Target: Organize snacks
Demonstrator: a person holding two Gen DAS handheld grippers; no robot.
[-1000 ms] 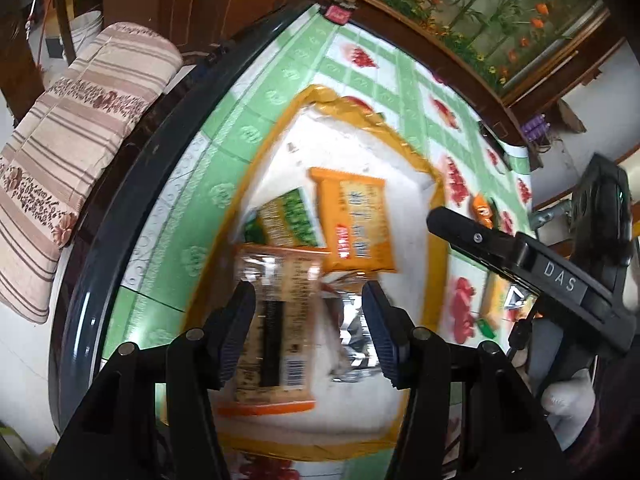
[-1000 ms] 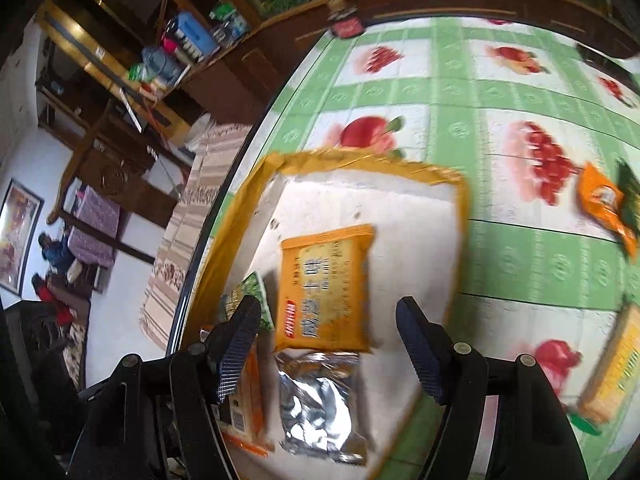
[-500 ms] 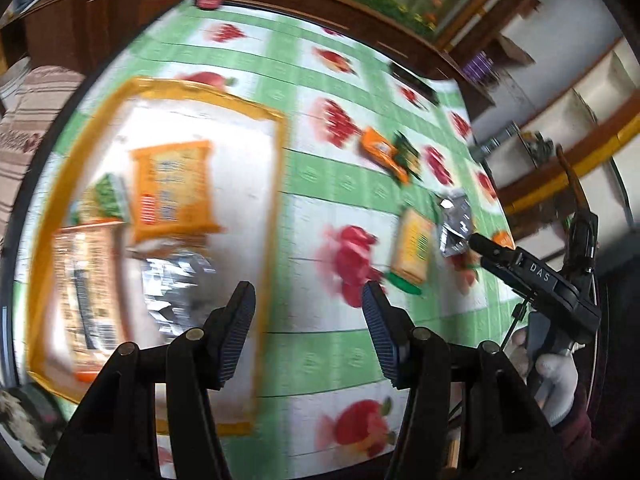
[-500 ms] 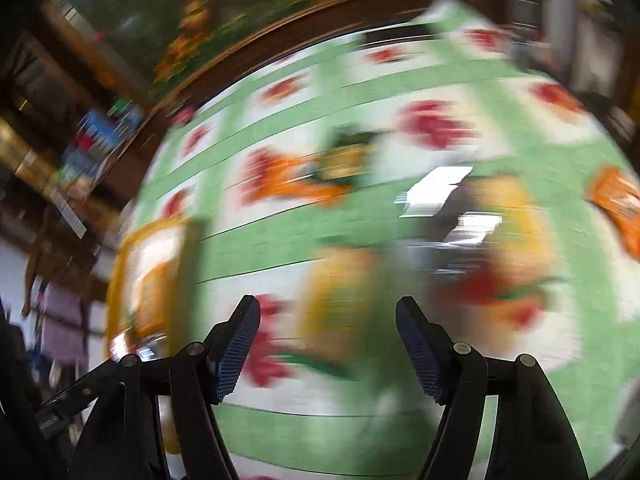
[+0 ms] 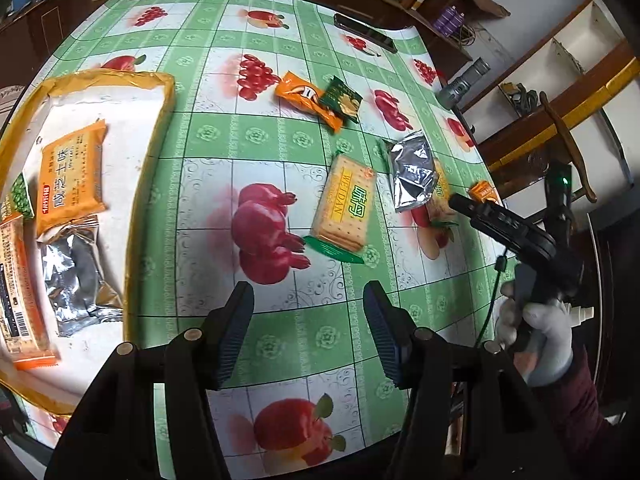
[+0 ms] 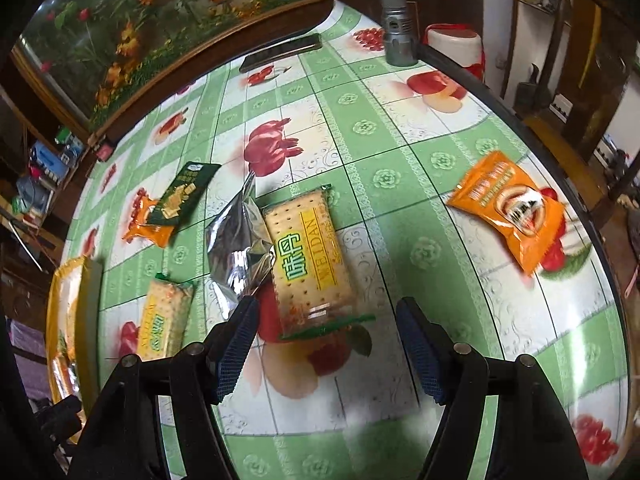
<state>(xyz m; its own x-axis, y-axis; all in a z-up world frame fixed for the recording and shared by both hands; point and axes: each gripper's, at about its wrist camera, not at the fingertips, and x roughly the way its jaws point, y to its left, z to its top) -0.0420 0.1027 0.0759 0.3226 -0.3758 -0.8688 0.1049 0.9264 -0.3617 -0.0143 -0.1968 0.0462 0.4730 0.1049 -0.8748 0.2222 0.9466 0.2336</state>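
Cracker packet lies lengthwise just ahead of the right claw, whose jaws stand apart, empty; left claw farther, also apart.

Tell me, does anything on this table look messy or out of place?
Yes. A silver foil packet lies crumpled, overlapping a WEIDAN cracker pack, and a dark green packet sits atop an orange one. A flashlight stands among the snacks.

Left gripper held low in frame, jaws spread wide, nothing gripped. Right gripper likewise spread, empty, gripped by gloved hand.
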